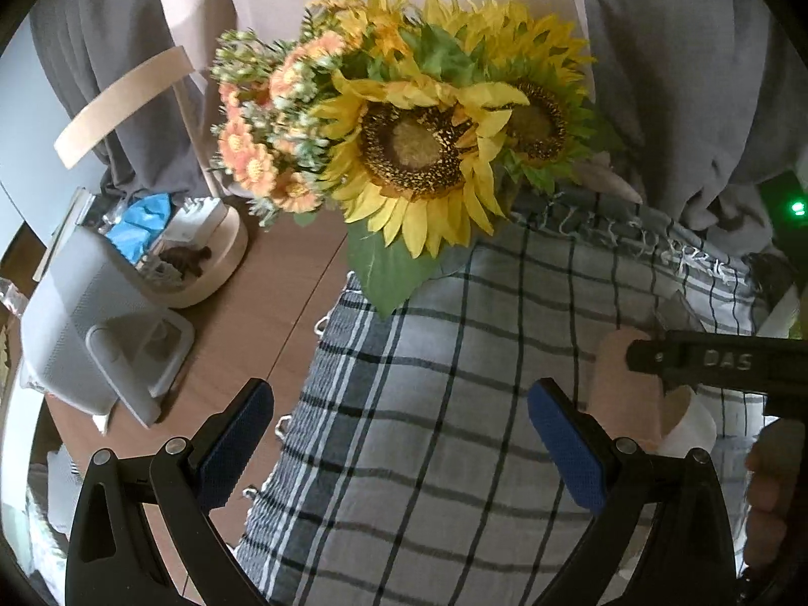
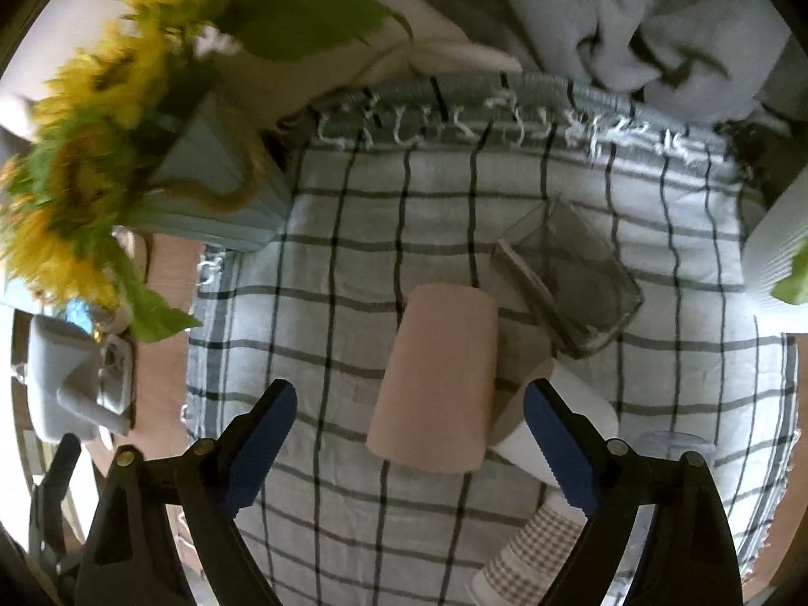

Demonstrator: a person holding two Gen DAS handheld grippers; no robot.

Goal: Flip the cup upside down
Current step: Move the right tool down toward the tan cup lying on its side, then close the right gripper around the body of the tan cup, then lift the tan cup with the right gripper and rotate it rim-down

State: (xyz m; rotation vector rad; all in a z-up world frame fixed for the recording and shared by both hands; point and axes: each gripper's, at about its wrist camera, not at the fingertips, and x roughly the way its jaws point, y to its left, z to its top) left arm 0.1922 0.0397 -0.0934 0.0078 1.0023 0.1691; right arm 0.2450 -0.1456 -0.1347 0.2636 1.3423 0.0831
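A pink cup (image 2: 437, 379) lies on its side on the checked cloth (image 2: 353, 262), mouth toward the camera. My right gripper (image 2: 411, 432) is open just above and around its near end, not touching. A white cup (image 2: 581, 404) lies beside it, partly behind my right finger. A clear glass (image 2: 568, 275) lies tipped over behind. A checked paper cup (image 2: 530, 555) lies at the bottom. My left gripper (image 1: 401, 437) is open and empty over the cloth (image 1: 429, 404); the pink cup (image 1: 626, 389) shows at its right, under the right gripper's finger.
A vase of sunflowers (image 1: 419, 146) stands at the cloth's far left corner; it also shows in the right wrist view (image 2: 101, 151). A grey stand (image 1: 101, 333) and a round wooden tray (image 1: 222, 252) sit on the wooden table (image 1: 283, 283). Grey fabric (image 2: 631, 25) lies beyond the cloth.
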